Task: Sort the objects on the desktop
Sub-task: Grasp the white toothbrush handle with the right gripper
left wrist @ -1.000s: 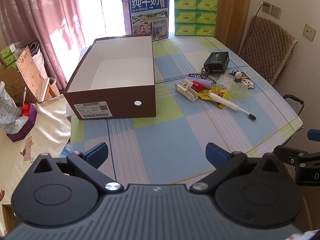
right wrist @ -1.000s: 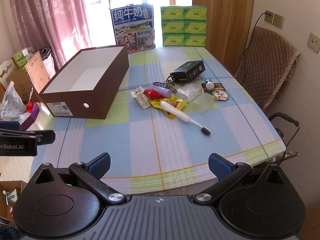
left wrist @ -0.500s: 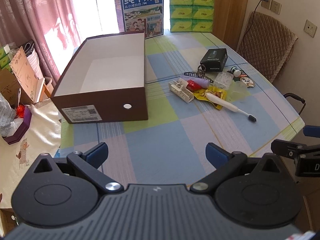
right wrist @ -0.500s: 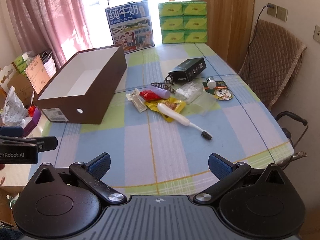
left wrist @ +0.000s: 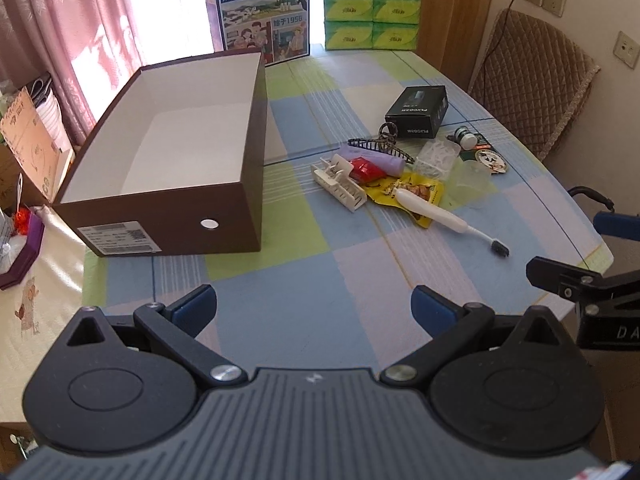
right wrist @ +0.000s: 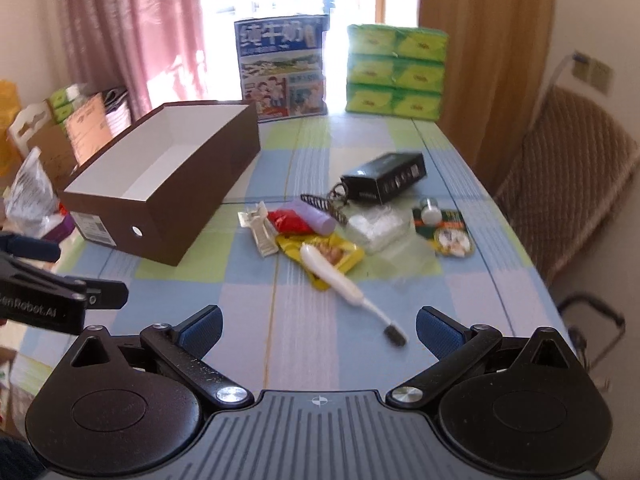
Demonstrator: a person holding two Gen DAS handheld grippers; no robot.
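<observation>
An open brown box (left wrist: 224, 216) with a white inside stands on the left of the checked table; it also shows in the right wrist view (right wrist: 188, 184). To its right lies a pile: a white toothbrush (left wrist: 444, 218) (right wrist: 340, 280) on a yellow packet (left wrist: 416, 192), a white clip (left wrist: 340, 186), a red packet (left wrist: 366, 170), a purple tube (left wrist: 386, 162), a black hair claw (left wrist: 380, 144), a black carton (left wrist: 418, 110) (right wrist: 384, 182). My left gripper (left wrist: 314, 306) is open and empty above the near table edge. My right gripper (right wrist: 318, 326) is open and empty, just short of the toothbrush head.
A milk carton box (left wrist: 260, 12) and stacked green tissue packs (left wrist: 372, 4) stand at the far table end. A quilted chair (left wrist: 532, 84) is to the right. Bags and cardboard (left wrist: 28, 148) crowd the floor at left. A small bottle (left wrist: 464, 136) and round badge (left wrist: 490, 158) lie right of the pile.
Both grippers have moved forward over the table toward the objects. The right gripper has come closest, nearing the toothbrush. Both stay open.
</observation>
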